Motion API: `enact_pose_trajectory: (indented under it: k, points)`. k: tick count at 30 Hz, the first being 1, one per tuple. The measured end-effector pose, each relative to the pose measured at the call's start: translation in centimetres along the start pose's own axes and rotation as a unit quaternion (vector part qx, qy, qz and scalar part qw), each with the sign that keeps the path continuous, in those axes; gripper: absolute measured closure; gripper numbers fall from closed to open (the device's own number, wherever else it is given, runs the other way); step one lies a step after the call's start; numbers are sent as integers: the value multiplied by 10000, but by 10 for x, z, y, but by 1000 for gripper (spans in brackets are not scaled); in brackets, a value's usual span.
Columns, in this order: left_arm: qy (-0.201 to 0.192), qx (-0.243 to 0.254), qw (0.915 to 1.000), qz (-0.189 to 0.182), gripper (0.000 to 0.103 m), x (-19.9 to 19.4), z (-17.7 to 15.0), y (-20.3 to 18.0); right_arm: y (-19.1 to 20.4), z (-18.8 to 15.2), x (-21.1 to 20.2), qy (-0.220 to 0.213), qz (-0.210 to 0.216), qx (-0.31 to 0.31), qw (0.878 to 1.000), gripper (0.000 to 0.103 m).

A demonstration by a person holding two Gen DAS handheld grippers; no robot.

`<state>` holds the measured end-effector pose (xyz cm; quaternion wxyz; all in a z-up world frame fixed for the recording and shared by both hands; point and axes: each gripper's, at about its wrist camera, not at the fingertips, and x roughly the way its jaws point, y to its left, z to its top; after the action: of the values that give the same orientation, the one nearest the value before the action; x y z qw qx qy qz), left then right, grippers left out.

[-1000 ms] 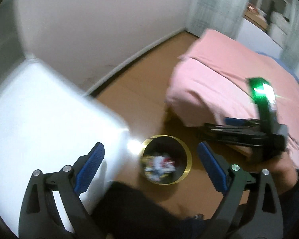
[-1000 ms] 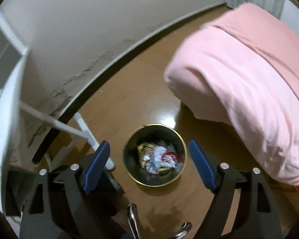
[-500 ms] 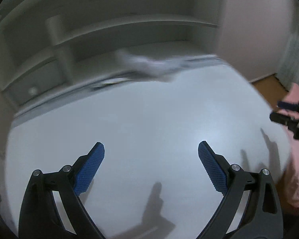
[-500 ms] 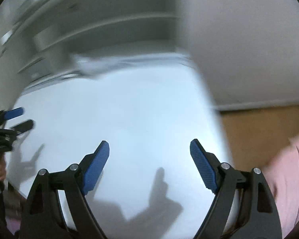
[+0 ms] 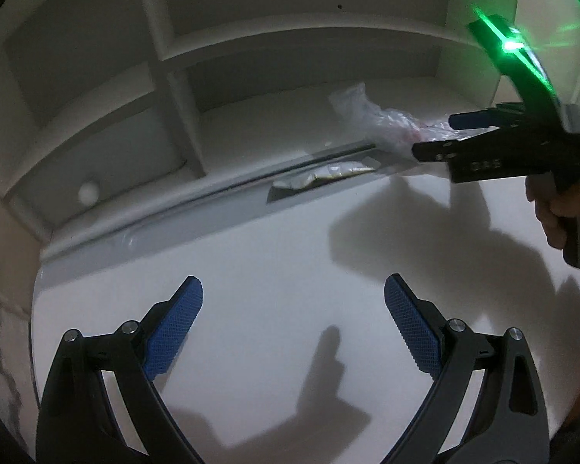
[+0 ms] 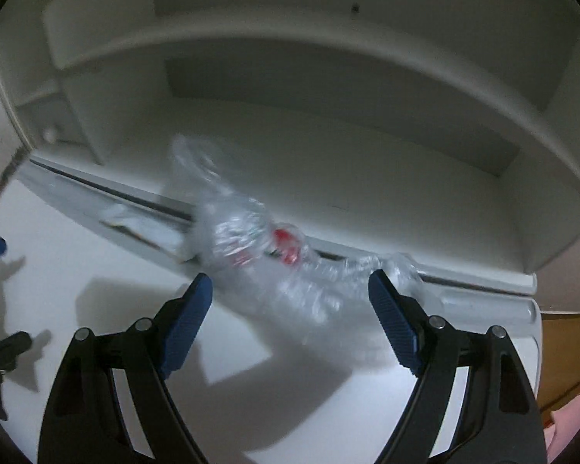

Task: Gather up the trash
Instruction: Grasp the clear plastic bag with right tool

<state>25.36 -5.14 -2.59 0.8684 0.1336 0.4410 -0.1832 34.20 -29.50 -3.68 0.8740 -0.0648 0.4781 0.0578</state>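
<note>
Trash here is a crumpled clear plastic bag (image 6: 259, 255) lying at the far edge of the white desk (image 5: 290, 255), against the shelf unit (image 5: 174, 89). One second ago both cameras showed the floor bin; now they show the desk. The bag's long axis runs left-far to right-near in the right wrist view. My right gripper (image 6: 290, 301) is spread wide just before the bag, pads clear of it. My left gripper (image 5: 294, 309) is likewise spread, empty, above bare desk.
</note>
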Motion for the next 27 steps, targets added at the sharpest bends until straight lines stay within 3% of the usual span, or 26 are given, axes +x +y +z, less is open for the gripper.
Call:
enact_pose_trajectory:
  k: [1, 4, 5, 6, 12, 14, 17, 20, 22, 27]
  points:
    - [-2, 54, 10000, 3, 11, 7, 4, 1, -2, 3, 8, 47, -46, -15, 10000, 25]
    - [-27, 99, 9999, -13, 11, 23, 18, 4, -8, 8, 21, 107, 92, 113, 9998, 53]
    - [-32, 109, 9999, -18, 11, 26, 22, 5, -11, 9, 23, 137, 196, 192, 9995, 67]
    - [-56, 137, 9999, -32, 11, 31, 28, 6, -11, 10, 24, 136, 229, 213, 9994, 73]
    - [-99, 735, 9972, 119, 11, 51, 55, 3, -18, -1, -18, -266, 411, 294, 9984, 76]
    - [60, 782, 9969, 118, 12, 65, 61, 5, -21, -9, -35, -385, 534, 383, 9971, 76]
    - [326, 512, 9981, 93, 12, 80, 66, 10, -35, -24, -56, -482, 689, 558, 9949, 76]
    - [604, -294, 9973, -282, 12, 94, 72, 20, -50, -43, -77, -590, 839, 790, 9916, 76]
    - [641, -568, 9959, -284, 12, 98, 78, 21, -60, -53, -85, -618, 938, 946, 9892, 75]
    - [745, -787, 9940, -170, 10, 104, 88, 9, -64, -75, -96, -630, 1073, 1073, 9864, 75]
